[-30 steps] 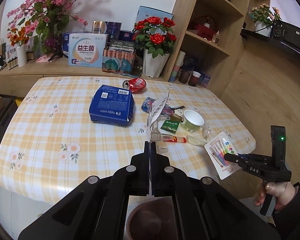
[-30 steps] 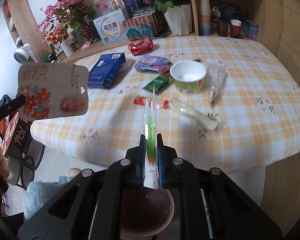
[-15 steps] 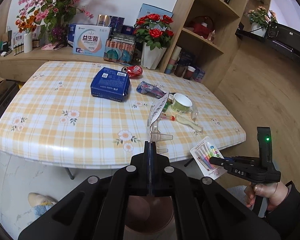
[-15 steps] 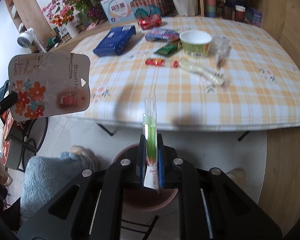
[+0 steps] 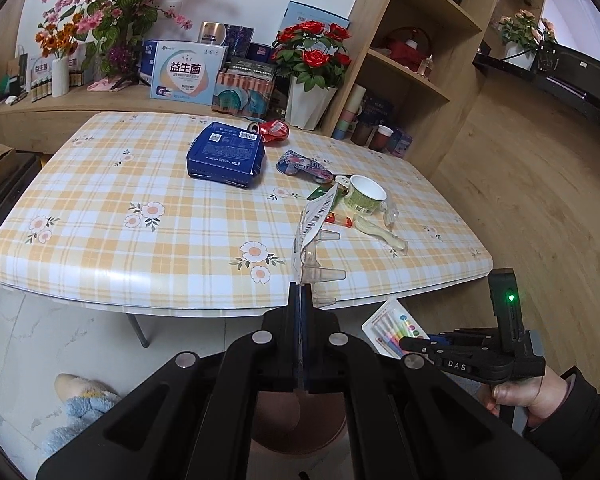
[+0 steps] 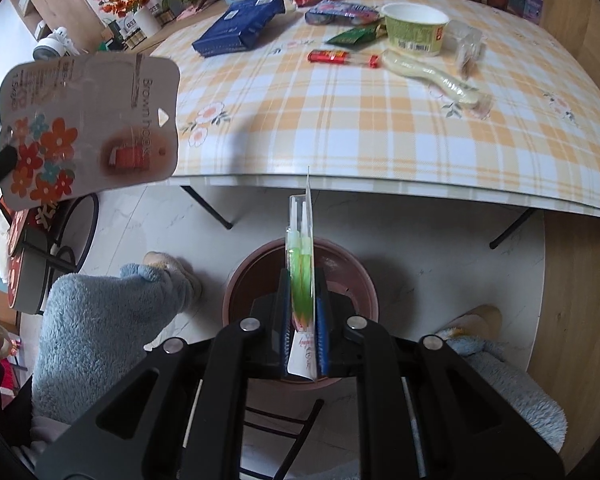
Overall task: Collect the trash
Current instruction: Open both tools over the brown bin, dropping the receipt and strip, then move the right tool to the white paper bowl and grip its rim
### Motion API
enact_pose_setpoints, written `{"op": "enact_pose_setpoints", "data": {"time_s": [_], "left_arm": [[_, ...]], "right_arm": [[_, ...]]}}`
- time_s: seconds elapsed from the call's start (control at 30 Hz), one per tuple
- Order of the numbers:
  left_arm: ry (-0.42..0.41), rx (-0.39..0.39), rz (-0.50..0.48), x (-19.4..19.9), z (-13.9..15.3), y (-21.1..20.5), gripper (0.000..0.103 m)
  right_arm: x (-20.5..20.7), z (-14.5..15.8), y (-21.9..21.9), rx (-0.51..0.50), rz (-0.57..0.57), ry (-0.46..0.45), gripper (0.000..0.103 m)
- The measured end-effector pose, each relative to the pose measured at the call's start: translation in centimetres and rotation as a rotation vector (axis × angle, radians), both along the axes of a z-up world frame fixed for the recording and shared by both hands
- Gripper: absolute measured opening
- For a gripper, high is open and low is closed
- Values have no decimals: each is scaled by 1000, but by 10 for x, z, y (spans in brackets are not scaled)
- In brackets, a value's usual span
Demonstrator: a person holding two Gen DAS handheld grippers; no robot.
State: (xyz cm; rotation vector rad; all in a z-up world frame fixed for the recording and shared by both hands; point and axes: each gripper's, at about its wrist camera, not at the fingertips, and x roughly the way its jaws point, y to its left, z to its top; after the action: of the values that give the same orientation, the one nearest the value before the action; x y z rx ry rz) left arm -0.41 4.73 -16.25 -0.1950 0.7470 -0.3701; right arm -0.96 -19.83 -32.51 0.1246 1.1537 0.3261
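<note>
Pink bin [image 6: 352, 276] below pen pack [image 6: 300, 276], R tongs [image 6: 302, 292]

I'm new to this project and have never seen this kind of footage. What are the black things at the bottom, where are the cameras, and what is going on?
There is no robot here. A person holds a hand-operated two-finger gripper in each hand, and each gripper carries a wide-angle camera looking along its fingers. The black shapes at the bottom are those fingers.

In the left-hand view, the left gripper is shut on a hook package. The same view shows the person's right hand holding the other tool.

In the right-hand view, the right gripper is shut on a marker pack, above a brown bin on the floor.

On the table lie more trash items: a blue packet, a crushed red can, a paper cup and some wrappers.
</note>
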Motion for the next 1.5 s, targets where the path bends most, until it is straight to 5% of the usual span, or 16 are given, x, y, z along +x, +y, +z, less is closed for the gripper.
{"op": "enact_pose_setpoints", "data": {"time_s": [0.27,0.33,0.43,0.9,1.43,1.47,1.5], "left_arm": [[9,10,-15,0,-1,-3,1],[16,23,-29,-1,-2,-6,1],[29,54,-47,0,-3,-10,1],[119,50,-176,3,-18,-31,1],[224,90,-285,9,-44,-62,2],[223,81,-292,9,-45,-64,5],[222,74,-296,10,-45,-65,26]], "right_arm": [[0,2,7,17,7,-14,50],[0,13,4,24,-6,-60,77],[1,34,0,0,-29,-153,97],[9,103,-46,-44,-179,-348,97],[5,116,-61,-76,-232,-388,97],[5,116,-61,-75,-233,-387,97],[5,115,-62,-75,-234,-387,97]]}}
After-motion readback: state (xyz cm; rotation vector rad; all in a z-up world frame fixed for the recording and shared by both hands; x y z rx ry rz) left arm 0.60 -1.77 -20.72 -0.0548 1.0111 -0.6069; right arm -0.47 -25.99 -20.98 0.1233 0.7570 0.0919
